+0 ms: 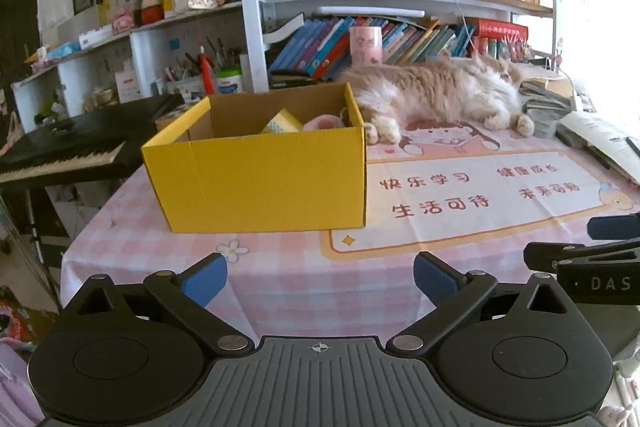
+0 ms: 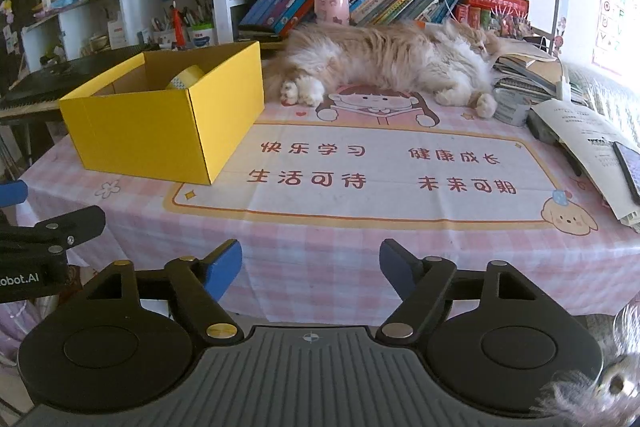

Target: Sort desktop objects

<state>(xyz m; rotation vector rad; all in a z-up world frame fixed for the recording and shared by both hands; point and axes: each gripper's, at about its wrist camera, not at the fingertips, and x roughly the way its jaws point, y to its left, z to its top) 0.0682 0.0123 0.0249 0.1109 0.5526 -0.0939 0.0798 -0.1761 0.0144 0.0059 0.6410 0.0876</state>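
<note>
A yellow cardboard box stands open-topped on the left part of the pink checked tablecloth. Inside it I see a yellow tape roll and a pink soft item. My left gripper hovers near the table's front edge, open, with nothing between its blue pads. My right gripper sits beside it at the front edge, also open and empty. Each gripper shows at the side of the other's view.
A long-haired orange and white cat lies across the back of the table. Books, papers and a phone pile at the right. A keyboard instrument stands left of the table. Bookshelves rise behind.
</note>
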